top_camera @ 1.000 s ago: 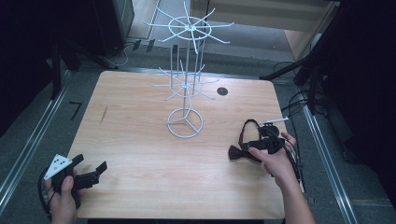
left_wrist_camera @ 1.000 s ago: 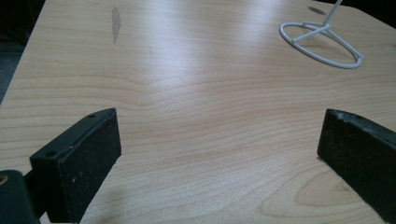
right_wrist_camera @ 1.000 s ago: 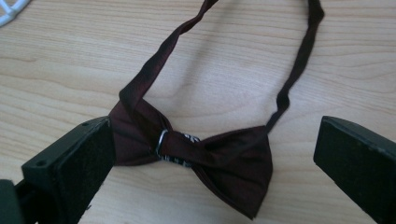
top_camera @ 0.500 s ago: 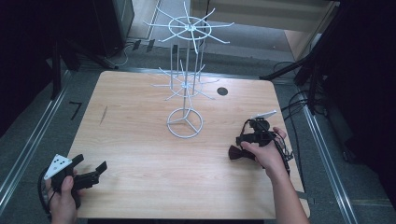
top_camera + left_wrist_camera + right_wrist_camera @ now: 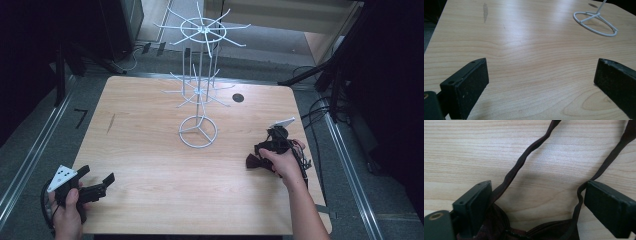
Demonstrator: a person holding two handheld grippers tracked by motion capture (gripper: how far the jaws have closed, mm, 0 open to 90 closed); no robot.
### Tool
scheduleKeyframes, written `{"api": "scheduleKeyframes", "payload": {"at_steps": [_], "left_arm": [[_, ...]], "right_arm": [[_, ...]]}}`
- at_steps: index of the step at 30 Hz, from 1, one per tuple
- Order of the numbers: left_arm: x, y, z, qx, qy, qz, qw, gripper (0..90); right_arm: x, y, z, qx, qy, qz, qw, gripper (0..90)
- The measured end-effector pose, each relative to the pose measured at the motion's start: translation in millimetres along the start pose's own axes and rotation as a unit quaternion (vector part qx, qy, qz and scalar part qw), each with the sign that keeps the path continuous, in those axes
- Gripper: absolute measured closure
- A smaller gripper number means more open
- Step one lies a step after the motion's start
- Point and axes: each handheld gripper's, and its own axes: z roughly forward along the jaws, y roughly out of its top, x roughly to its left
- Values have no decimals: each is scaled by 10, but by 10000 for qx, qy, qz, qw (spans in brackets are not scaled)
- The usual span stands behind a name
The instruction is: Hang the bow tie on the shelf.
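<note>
A dark maroon bow tie (image 5: 251,161) lies on the right side of the wooden table (image 5: 150,150). My right gripper (image 5: 263,152) points down over it. In the right gripper view the bow (image 5: 544,231) sits low between the jaws and its thin strap (image 5: 524,160) loops out past both pads. The right gripper (image 5: 537,202) has just been closing a little, but the jaws still stand wide and do not pinch the tie. My left gripper (image 5: 96,175) rests at the near left corner, open with only bare wood between its jaws (image 5: 540,82).
A tall white wire display stand (image 5: 200,90) with radiating hooks rises from a ring base (image 5: 198,131) at the table's middle back; the base (image 5: 596,22) is also in the left gripper view. A round cable hole (image 5: 238,97) lies behind it. Cables trail off the right edge.
My right hand has come down and a little to the left, so its jaws now straddle the bow tie and its strap. The left hand has stayed put.
</note>
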Motion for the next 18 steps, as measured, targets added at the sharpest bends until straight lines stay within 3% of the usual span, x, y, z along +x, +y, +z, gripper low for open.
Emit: {"api": "scheduleKeyframes", "payload": {"at_steps": [11,12,14,15,18], "left_arm": [[0,0,1,-1,-1,2,10000,2],[0,0,1,1,2,8,10000,2],[0,1,2,6,2,16,10000,2],[0,1,2,6,2,16,10000,2],[-1,1,2,4,1,22,10000,2]], "right_arm": [[-62,-25,47,0,-264,17,9997,235],[-65,-27,43,0,-267,15,9996,258],[-102,-32,9,-61,-267,-31,9996,411],[-102,-32,9,-61,-267,-31,9996,411],[-127,-46,-13,-76,-252,-92,9996,521]]}}
